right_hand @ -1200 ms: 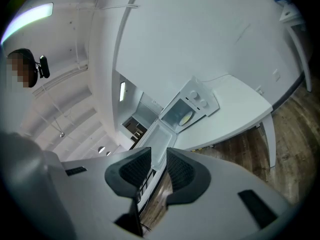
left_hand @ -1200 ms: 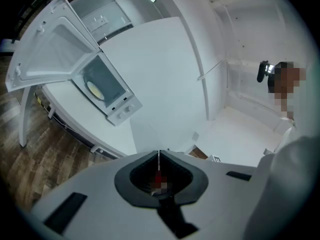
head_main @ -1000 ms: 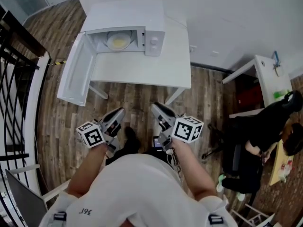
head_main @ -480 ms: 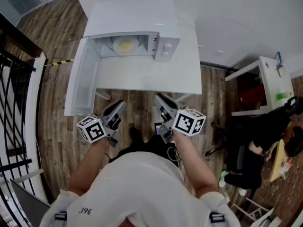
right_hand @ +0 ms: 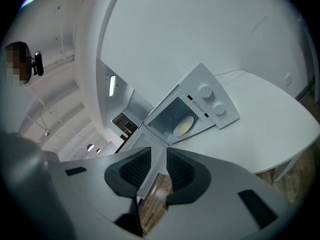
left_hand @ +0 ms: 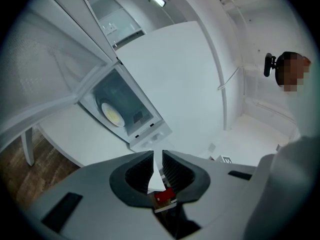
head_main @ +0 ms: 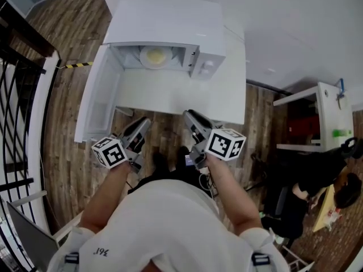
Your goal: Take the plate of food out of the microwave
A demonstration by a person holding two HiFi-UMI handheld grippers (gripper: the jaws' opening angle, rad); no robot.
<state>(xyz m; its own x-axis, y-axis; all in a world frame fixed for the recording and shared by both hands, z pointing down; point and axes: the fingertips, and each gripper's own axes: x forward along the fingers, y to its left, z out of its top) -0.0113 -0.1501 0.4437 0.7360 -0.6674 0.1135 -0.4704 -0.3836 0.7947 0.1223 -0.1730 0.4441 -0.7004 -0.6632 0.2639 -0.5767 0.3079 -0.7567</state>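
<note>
The left claw (head_main: 146, 122) has its jaws a narrow gap apart, with nothing between them. The right claw (head_main: 188, 115) is likewise parted and empty. The two are side by side at the near edge of the white tabletop (head_main: 170, 92), their tips over the wooden floor (head_main: 164, 129) and pointing towards the microwave (head_main: 170, 21).

The plate of food (head_main: 155, 55) lies inside the microwave's open cavity, well apart from both claws and untouched. A pale yellow helping sits on it. Seen from the head view, it is almost straight ahead of the left claw, and ahead and to the left of the right claw, across the bare stretch of tabletop.

The microwave door (head_main: 96, 98) is swung wide open, ahead and to the left of the left claw. Its outer edge reaches back nearly level with that claw. The control panel (head_main: 204, 66), with two round knobs, is ahead of the right claw, just right of the cavity. Each claw's own view shows the plate beyond its jaw tips.
</note>
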